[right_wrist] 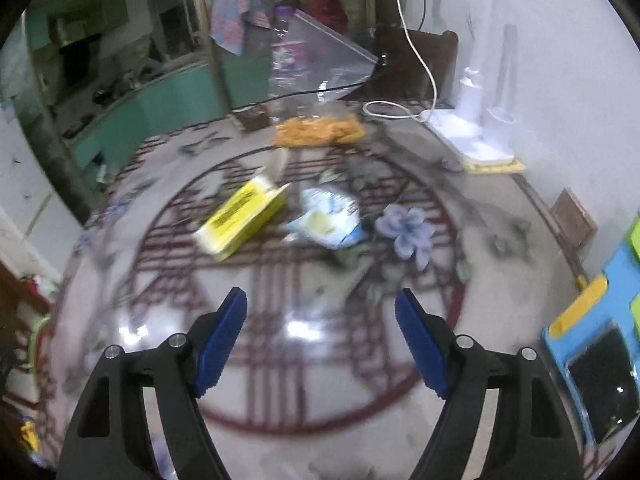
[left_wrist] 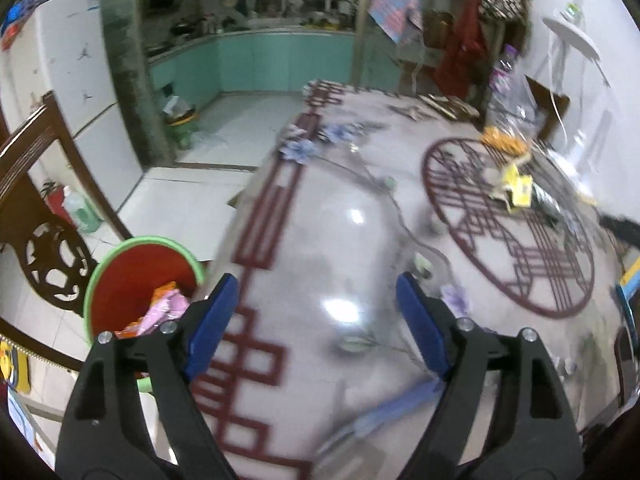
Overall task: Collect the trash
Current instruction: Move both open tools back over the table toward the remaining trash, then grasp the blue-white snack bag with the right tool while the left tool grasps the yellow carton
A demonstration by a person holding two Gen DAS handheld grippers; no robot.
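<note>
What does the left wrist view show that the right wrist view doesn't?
Left wrist only: the red bin with a green rim beside the table, wrappers already inside, and the open left claw.

Right wrist only: a white-and-blue wrapper, the white lamp base, and the open right claw.

Both: the patterned table, yellow box and orange snack bag.

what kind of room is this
Most likely a home dining area opening onto a kitchen. A dining table with a patterned cover holds a yellow box and a wrapper, a fridge stands by the wall, and teal kitchen cabinets show through the doorway.
</note>
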